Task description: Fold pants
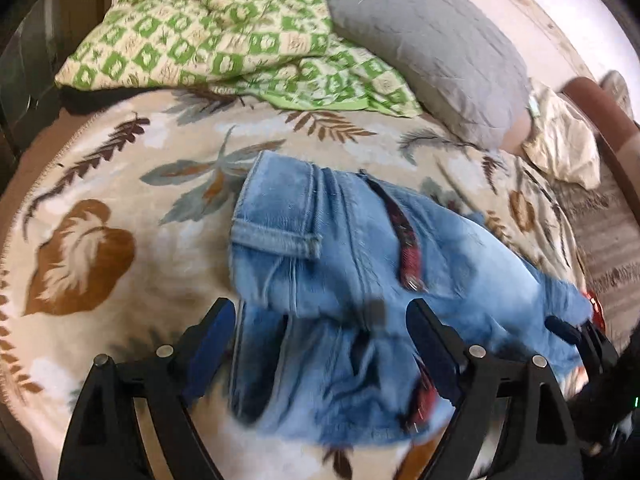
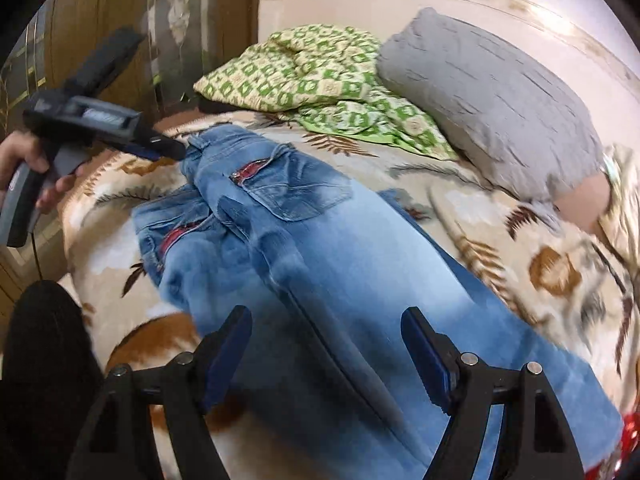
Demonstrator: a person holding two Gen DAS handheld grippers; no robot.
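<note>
Light blue jeans (image 1: 344,264) with red plaid pocket trim lie on a leaf-patterned blanket (image 1: 100,240) on a bed. In the left wrist view my left gripper (image 1: 320,320) is open, its fingers apart over the waist end. In the right wrist view my right gripper (image 2: 326,330) is open above the legs of the jeans (image 2: 320,248). The left gripper also shows in the right wrist view (image 2: 160,148), at the waistband on the far left, held by a hand. The right gripper's tips show at the right edge of the left wrist view (image 1: 576,330).
A green checked quilt (image 1: 224,36) and a grey pillow (image 1: 432,44) lie at the head of the bed. A cream cloth (image 1: 564,140) lies beside the pillow. A wooden door (image 2: 120,20) stands past the bed's left edge. A dark-clad leg (image 2: 44,360) is at lower left.
</note>
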